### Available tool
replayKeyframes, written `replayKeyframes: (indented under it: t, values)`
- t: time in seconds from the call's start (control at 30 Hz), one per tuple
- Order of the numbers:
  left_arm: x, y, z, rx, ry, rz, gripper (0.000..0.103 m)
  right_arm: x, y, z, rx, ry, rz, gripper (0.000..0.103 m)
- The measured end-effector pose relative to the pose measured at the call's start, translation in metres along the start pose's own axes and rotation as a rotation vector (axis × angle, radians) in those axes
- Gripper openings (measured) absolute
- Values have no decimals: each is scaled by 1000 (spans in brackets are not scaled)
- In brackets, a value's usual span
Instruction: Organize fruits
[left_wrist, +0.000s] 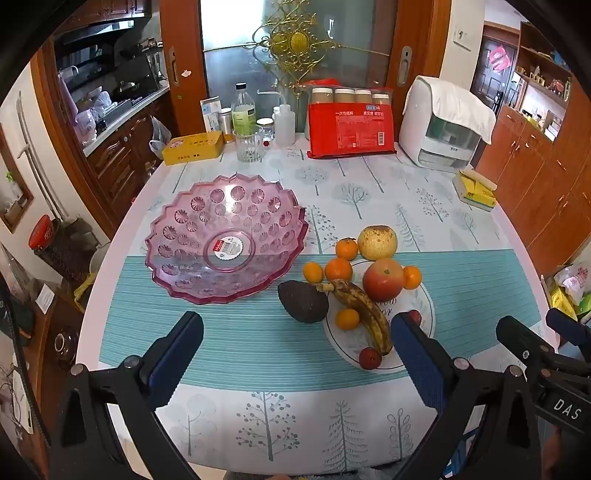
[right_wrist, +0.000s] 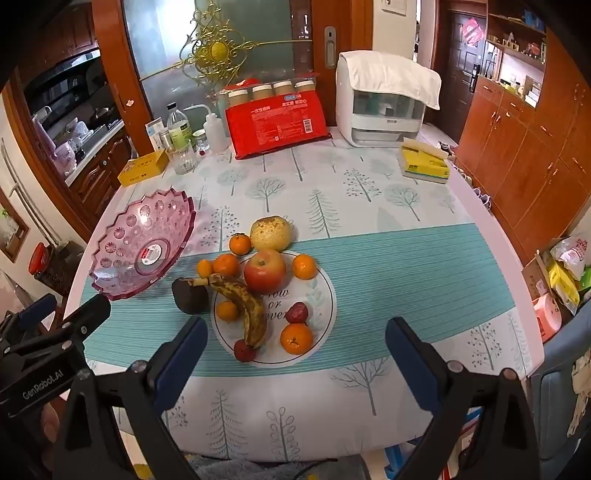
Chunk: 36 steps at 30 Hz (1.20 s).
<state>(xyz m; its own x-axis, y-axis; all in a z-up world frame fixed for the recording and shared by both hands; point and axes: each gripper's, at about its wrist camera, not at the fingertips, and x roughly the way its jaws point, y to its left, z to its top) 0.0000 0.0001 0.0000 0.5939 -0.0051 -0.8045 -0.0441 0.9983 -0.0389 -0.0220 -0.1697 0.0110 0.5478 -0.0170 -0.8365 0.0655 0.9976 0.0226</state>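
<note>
An empty pink plastic fruit bowl (left_wrist: 225, 236) (right_wrist: 142, 245) stands on the teal runner at the left. To its right, fruit lies on and around a white round mat (right_wrist: 317, 291): a red apple (right_wrist: 265, 270) (left_wrist: 383, 278), a spotted banana (right_wrist: 243, 306) (left_wrist: 364, 308), a dark avocado (right_wrist: 190, 295) (left_wrist: 303, 301), a yellow pear (right_wrist: 270, 232) (left_wrist: 376, 242), several small oranges (right_wrist: 296, 338) and small red fruits (right_wrist: 296, 312). My left gripper (left_wrist: 295, 350) is open and empty, above the runner before the avocado. My right gripper (right_wrist: 295, 354) is open and empty, before the mat.
At the table's back stand a yellow tin (left_wrist: 192, 147), a glass (left_wrist: 248, 146), bottles (left_wrist: 243, 110), a red package (left_wrist: 349, 129) and a white appliance (left_wrist: 443, 125). A yellow tissue pack (right_wrist: 424, 162) lies at the right. The table's near edge is close below the grippers.
</note>
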Motion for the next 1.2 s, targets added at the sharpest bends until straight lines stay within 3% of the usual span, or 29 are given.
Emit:
replayKeyframes:
  t: [1.2]
  values:
    - [13, -3, -11, 25, 75, -26, 101, 3, 8, -6, -34, -3, 4, 98]
